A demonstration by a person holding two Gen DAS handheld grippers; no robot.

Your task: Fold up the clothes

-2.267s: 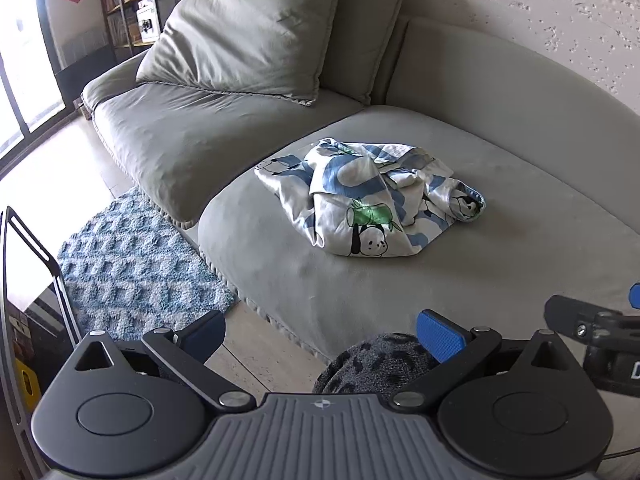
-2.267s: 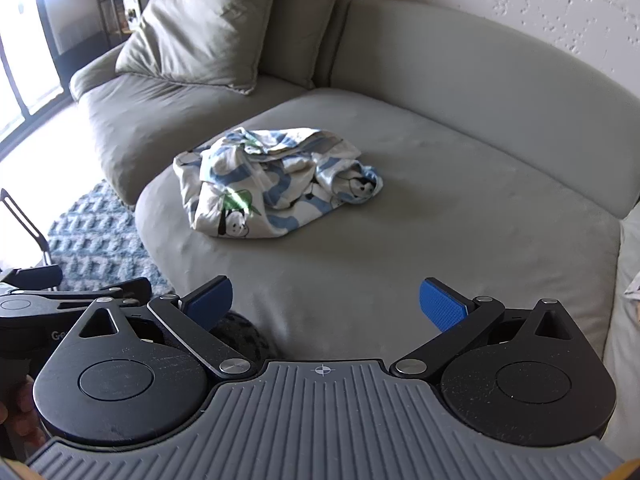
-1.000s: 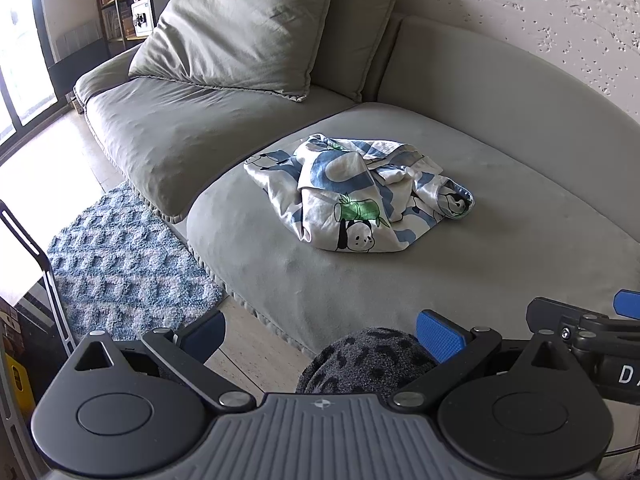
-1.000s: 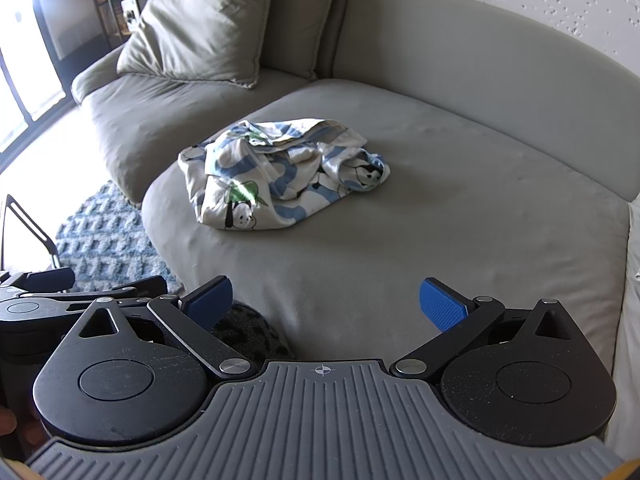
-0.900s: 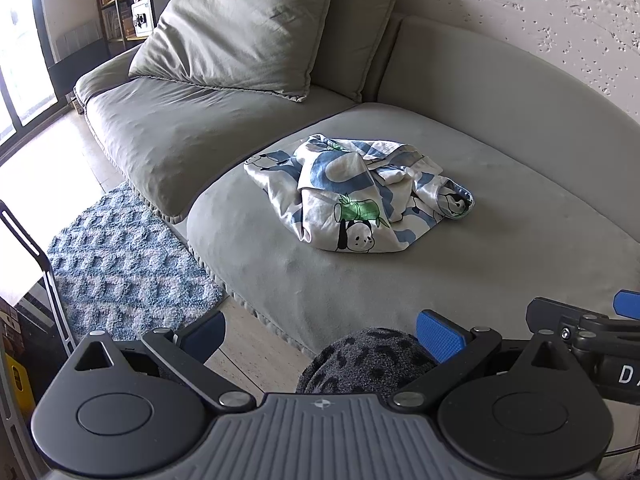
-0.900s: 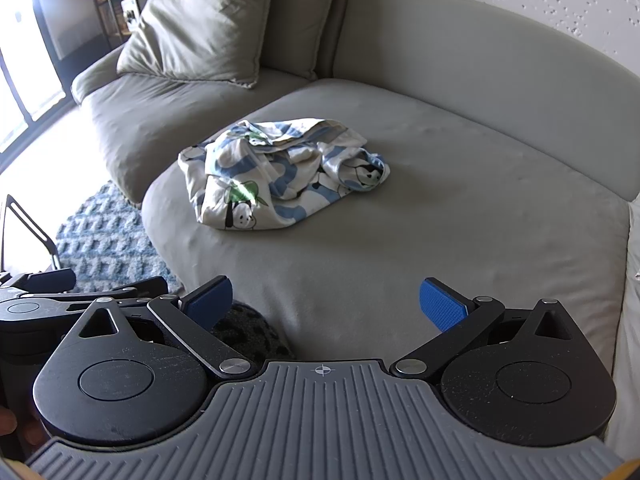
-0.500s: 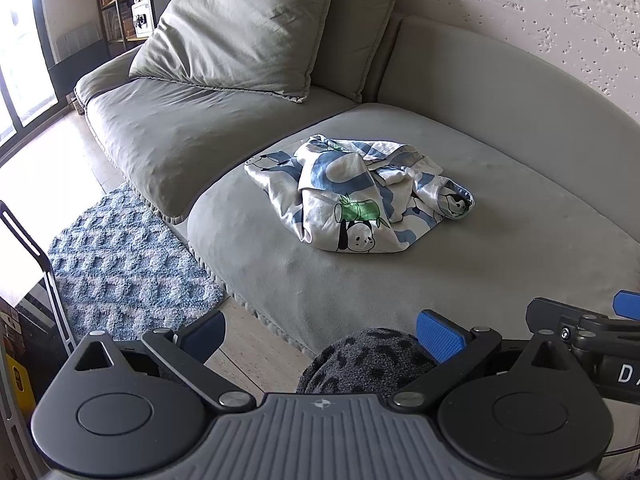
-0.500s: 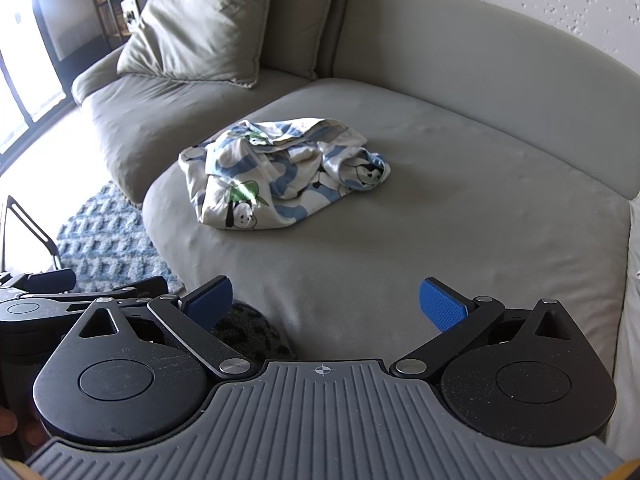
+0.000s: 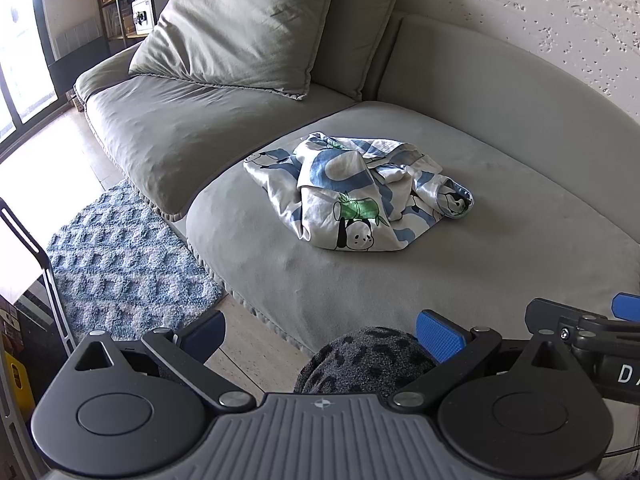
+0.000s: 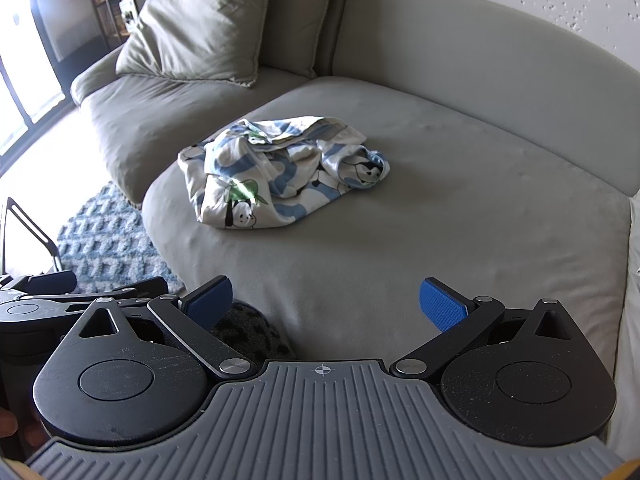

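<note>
A crumpled white garment with blue swirls and panda prints [image 9: 360,192] [image 10: 280,172] lies in a heap on the round grey sofa seat [image 9: 500,248] [image 10: 460,208]. My left gripper [image 9: 320,334] is open and held back from the seat's front edge, with nothing between its blue pads. My right gripper [image 10: 326,304] is also open and empty, hovering over the near part of the seat, well short of the garment. The left gripper's body [image 10: 60,304] shows at the left of the right wrist view.
A large grey pillow [image 9: 240,28] leans on the sofa's left section. A blue patterned rug [image 9: 120,256] covers the floor at left, beside a black metal frame [image 9: 36,256]. A dark spotted slipper or knee [image 9: 368,364] sits just below the left gripper. Bookshelves stand far back.
Between 2.3 s and 1 s ago both grippers shifted slightly, so the garment sits a little differently in each view. Since then nothing has visibly moved.
</note>
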